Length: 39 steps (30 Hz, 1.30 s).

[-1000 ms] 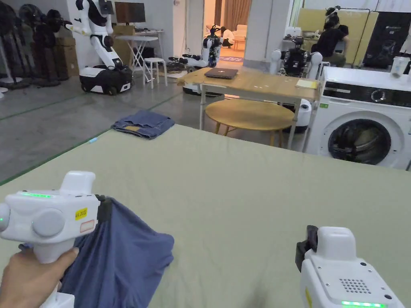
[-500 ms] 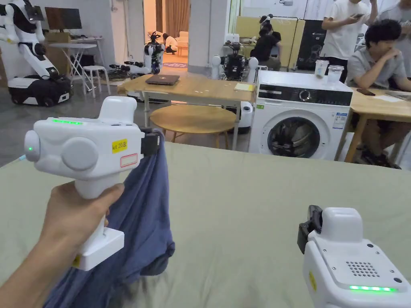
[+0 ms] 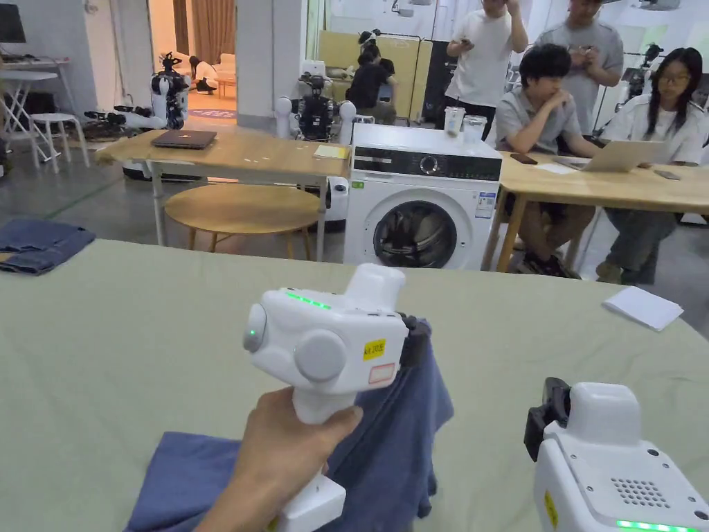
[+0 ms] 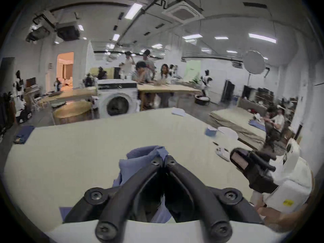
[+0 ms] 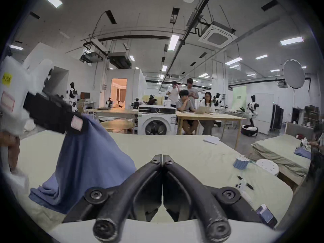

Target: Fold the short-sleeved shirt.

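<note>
A blue short-sleeved shirt (image 3: pixel 388 443) hangs in a bunch over the green table (image 3: pixel 138 332), its lower part resting on the cloth. My left gripper (image 3: pixel 415 341) is shut on a fold at the shirt's top and holds it above the table; in the left gripper view its jaws (image 4: pixel 164 160) pinch the blue fabric (image 4: pixel 140 161). In the right gripper view the shirt (image 5: pixel 87 159) drapes down at the left. My right gripper (image 5: pixel 162 159) sits low at the right, jaws closed together with nothing between them, a short way right of the shirt (image 3: pixel 547 415).
Folded blue cloth (image 3: pixel 38 244) lies at the table's far left edge, white paper (image 3: pixel 642 307) at its far right. Pens and small items (image 5: pixel 244 185) lie right. Beyond stand a washing machine (image 3: pixel 422 201), wooden tables (image 3: pixel 235 152) and several people (image 3: pixel 547 104).
My left gripper has carried the shirt up off the table and to the right, toward the middle. The head camera has turned right. The right gripper has stayed low at the right.
</note>
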### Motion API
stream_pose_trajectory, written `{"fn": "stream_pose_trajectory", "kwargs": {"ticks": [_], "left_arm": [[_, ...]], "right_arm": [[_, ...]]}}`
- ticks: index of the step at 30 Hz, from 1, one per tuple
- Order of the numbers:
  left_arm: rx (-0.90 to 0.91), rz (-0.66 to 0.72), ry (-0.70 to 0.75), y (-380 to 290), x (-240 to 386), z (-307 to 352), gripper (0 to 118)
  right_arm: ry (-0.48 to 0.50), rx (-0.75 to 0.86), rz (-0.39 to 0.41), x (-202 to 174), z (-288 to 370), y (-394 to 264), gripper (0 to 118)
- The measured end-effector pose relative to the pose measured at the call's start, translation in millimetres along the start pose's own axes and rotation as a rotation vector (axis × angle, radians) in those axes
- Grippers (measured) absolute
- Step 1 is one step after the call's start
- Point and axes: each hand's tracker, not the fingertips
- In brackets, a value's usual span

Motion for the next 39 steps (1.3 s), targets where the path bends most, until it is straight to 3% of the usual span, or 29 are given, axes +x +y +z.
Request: {"fn": "stream_pose_trajectory", "kwargs": {"ticks": [10, 13, 14, 15, 22, 24, 25, 27, 28, 39], "left_arm": [[-0.102, 0.037, -0.07, -60, 24, -33, 0], [-0.079, 0.097, -0.153, -61, 13, -20, 30], [-0.06, 0.113, -0.139, -60, 11, -15, 49], [-0.038, 0.123, -0.111, -58, 7, -8, 56], [0.065, 0.117, 0.118, -66, -22, 49, 56], [0.062, 0.111, 0.206, -78, -32, 63, 51], [0.058, 0.11, 0.245, -86, -38, 70, 41], [0.031, 0.125, 0.295, -102, -50, 77, 4], [0.023, 0.137, 0.329, -110, -55, 81, 0], [-0.078, 0.298, 0.546, -144, -157, 111, 0]], "right_arm": [[-0.026, -0.081, -0.014, 14, 2, -25, 0], [-0.019, -0.083, -0.013, 12, 4, -24, 0], [-0.015, -0.08, -0.014, 11, 4, -22, 0], [-0.012, -0.077, -0.014, 9, 4, -20, 0], [0.035, -0.057, 0.007, -11, -2, -13, 0], [0.047, -0.058, 0.008, -19, -4, -14, 0], [0.054, -0.057, 0.008, -23, -5, -16, 0], [0.063, -0.06, 0.007, -31, -7, -19, 0], [0.068, -0.059, 0.009, -34, -8, -20, 0], [0.123, -0.094, -0.004, -59, -22, -25, 0]]}}
